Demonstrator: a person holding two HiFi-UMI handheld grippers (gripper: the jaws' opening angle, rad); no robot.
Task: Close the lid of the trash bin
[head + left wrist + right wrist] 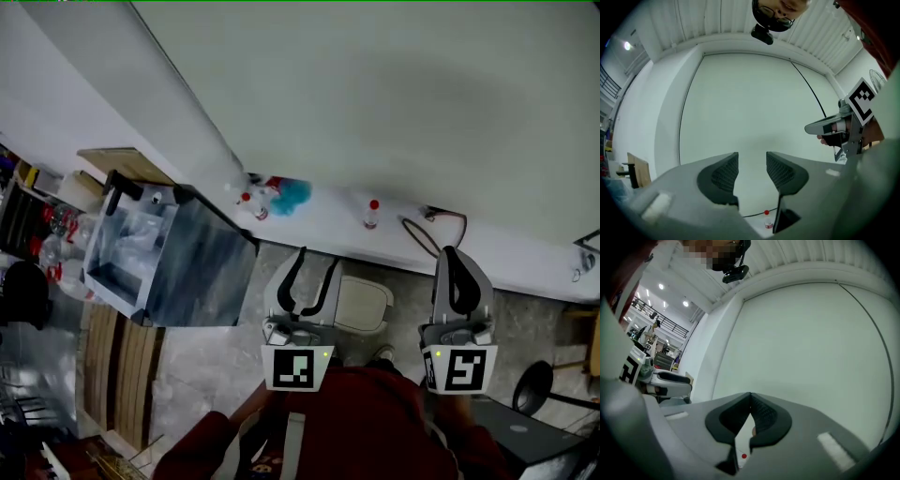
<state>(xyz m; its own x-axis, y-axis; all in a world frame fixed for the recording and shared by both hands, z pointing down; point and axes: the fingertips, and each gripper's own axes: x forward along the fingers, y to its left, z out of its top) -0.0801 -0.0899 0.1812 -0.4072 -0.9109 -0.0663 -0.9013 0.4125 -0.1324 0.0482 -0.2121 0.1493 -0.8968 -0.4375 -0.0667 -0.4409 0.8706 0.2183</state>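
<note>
A person stands over the small pale trash bin with a rounded-square lid (pixel 364 305), which sits on the grey floor between both tools. The left gripper (pixel 319 261) has its jaws spread and empty; the right gripper (pixel 453 255) is clenched on nothing. Closing has seemingly not begun, and the next move calls for lowering a gripper onto the lid. Only the head view shows the bin; both gripper views face the white wall (pixel 750 103).

Overhead downward; both gripper views facing wall (pixel 754 108)
</note>
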